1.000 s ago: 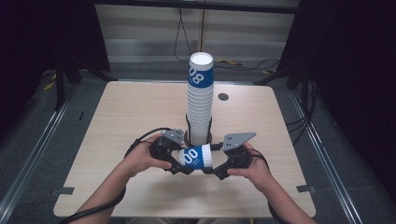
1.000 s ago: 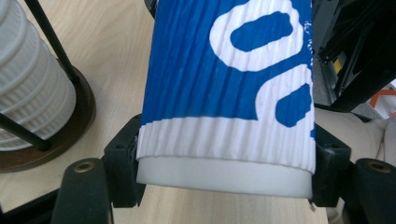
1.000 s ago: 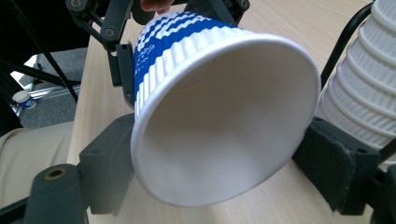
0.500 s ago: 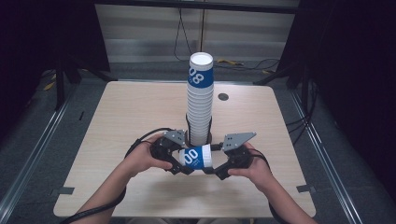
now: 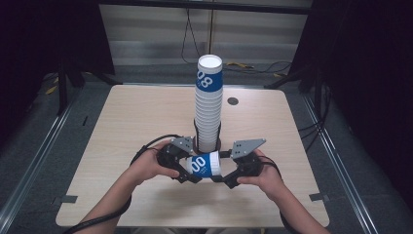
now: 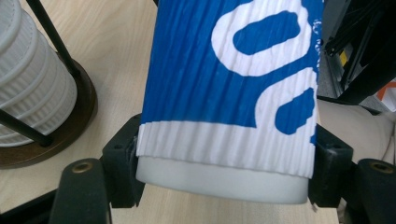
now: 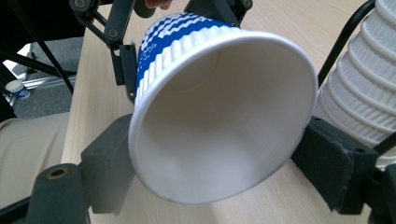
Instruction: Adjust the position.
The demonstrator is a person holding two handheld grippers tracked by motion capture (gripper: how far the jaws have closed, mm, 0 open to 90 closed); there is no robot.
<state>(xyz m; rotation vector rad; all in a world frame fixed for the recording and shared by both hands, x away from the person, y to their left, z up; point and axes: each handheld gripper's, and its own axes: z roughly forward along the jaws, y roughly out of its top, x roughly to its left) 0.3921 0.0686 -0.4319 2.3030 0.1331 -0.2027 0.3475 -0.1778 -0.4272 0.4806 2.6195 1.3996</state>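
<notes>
The blue-and-white paper cup (image 5: 203, 165) lies sideways just above the bench (image 5: 122, 122), in front of the tall cup stack (image 5: 208, 105). The left claw (image 5: 187, 170) clamps its base end and the right claw (image 5: 225, 174) pinches its rim end. I'd judge it already freed from the stack, with setting it down left.

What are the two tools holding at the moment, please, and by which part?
Both hold one blue-and-white paper cup, lying sideways. The left tool grips it near its closed base; the right tool grips it at the open rim.
</notes>
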